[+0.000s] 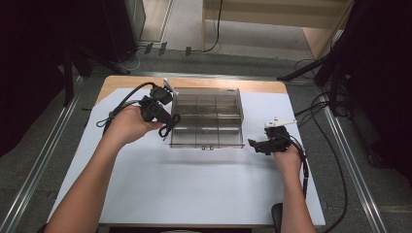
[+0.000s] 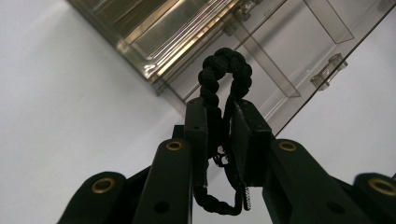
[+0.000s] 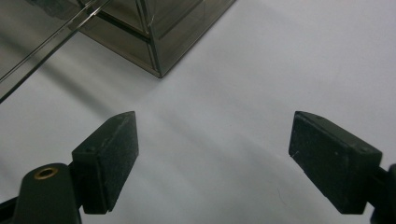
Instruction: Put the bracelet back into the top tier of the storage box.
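A white sheet covers the surface (image 1: 194,184), whose wooden far edge is seen against a grey floor strewn with cables and dark stands. At the middle of the far half a clear compartment box (image 1: 206,119) is set, its dividers marking out a grid of cells and its two small latches facing the near side; the lid appears to be raised, so the cells are presumably left open for filling. The left claw (image 1: 167,121) is held at the box's left wall, clenched on a black braided cord (image 2: 223,74). In the left gripper view the cord is pinched between the pads, a loop rising above the fingertips and a short tail hanging below; it is gripped at mid-length, probably so that both ends are kept off the sheet while it is carried. The loop is seen over the box's corner, not yet inside any cell, and which cell is meant cannot be told. The right claw (image 1: 257,144) is held just to the right of the box's near right corner, released, its pads (image 3: 112,154) wide apart over bare sheet with nothing between them; it seems to be kept there in readiness to steady the box. No brand, label or writing can be read on the box, the cord or the sheet.
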A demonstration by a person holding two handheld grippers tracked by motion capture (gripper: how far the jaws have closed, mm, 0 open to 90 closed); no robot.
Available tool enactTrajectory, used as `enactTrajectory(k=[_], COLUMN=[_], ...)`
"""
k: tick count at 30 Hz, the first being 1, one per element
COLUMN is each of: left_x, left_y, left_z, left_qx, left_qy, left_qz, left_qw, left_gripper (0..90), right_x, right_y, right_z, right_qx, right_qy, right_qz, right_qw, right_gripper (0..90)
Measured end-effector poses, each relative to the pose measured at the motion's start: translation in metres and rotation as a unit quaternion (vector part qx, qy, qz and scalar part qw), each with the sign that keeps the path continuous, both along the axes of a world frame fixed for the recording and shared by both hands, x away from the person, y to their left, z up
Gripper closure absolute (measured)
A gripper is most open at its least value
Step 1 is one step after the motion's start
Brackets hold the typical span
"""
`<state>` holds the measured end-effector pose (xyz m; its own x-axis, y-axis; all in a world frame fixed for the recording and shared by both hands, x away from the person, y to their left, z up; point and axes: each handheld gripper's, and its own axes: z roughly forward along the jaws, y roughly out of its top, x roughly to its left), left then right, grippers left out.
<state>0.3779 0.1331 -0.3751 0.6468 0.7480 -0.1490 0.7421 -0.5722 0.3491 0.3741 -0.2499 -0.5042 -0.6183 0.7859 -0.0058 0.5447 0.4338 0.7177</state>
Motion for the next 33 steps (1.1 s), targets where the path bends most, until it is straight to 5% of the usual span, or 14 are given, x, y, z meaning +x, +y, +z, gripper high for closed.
enactTrajectory(k=[19, 33], left_x=[0.008, 0.011], left_y=[-0.031, -0.037], left_z=[-0.02, -0.029], left_qx=[0.021, 0.023], left_qy=[-0.014, -0.017], left_qz=[-0.041, -0.045], left_qw=[0.9989, 0.9986], left_gripper=[78.1, 77.7], right_x=[0.0, 0.001], right_y=[0.0, 0.0], right_z=[-0.001, -0.001], right_qx=[0.004, 0.006], right_qy=[0.003, 0.003], right_qz=[0.001, 0.002], right_qw=[1.0, 1.0], right_gripper=[16.7, 16.8])
